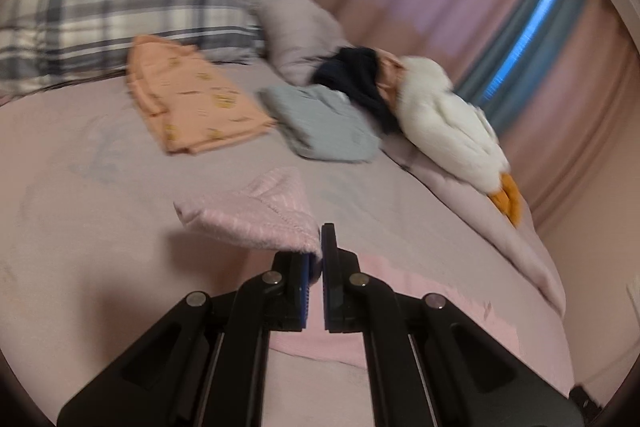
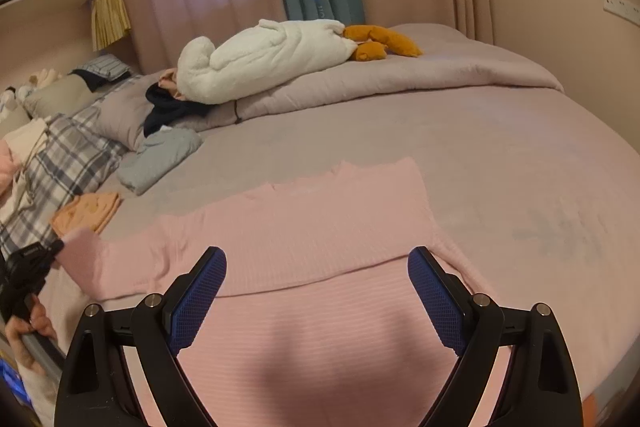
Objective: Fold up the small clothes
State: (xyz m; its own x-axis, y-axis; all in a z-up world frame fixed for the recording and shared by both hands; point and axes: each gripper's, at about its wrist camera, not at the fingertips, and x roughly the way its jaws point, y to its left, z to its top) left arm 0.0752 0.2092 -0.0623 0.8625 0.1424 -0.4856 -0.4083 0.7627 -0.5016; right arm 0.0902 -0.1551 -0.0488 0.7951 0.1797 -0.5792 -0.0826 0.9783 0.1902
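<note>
A pink ribbed sweater (image 2: 320,235) lies spread on the mauve bed sheet (image 2: 520,163), its body partly folded over. My left gripper (image 1: 322,259) is shut on the sweater's sleeve cuff (image 1: 256,219) and holds it lifted above the bed. In the right wrist view the left gripper (image 2: 56,251) shows at the far left, pulling that sleeve (image 2: 120,259) outward. My right gripper (image 2: 316,267) is open and empty, hovering over the sweater's body.
A folded peach garment (image 1: 192,99) and a folded grey-blue garment (image 1: 324,123) lie near the plaid pillow (image 1: 100,23). A white plush duck (image 2: 264,55) rests on the rolled duvet (image 2: 440,75), with dark clothing (image 2: 168,107) beside it. Curtains hang behind.
</note>
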